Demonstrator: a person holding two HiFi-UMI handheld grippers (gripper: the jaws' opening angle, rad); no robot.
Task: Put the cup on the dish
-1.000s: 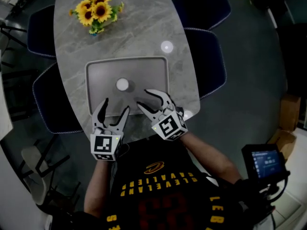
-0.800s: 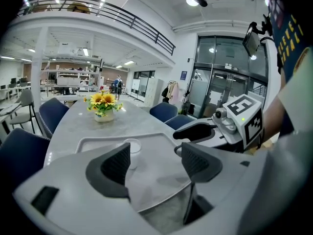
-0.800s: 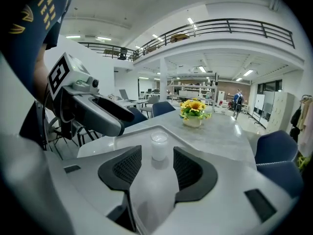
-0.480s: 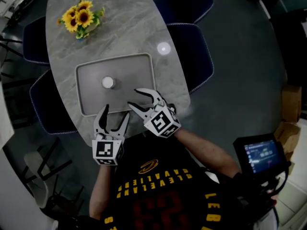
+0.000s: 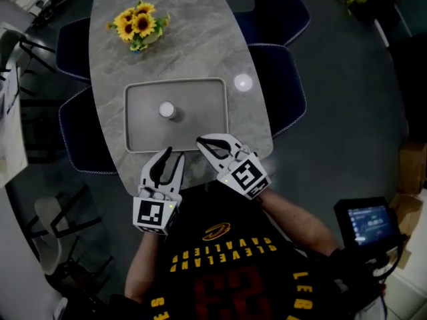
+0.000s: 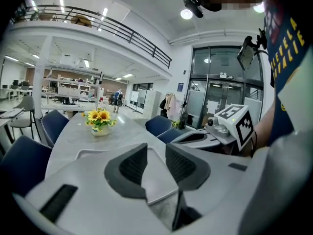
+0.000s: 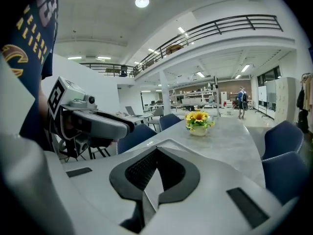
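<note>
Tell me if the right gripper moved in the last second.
Yes: the right gripper drew back toward the tray's near edge, its empty jaws just closing.

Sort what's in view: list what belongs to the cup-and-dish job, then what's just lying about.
Job: cup, standing on the dish; left gripper, jaws just closing, nothing between; right gripper, shut, empty.
Lying about: sunflowers; chairs; screen.
</note>
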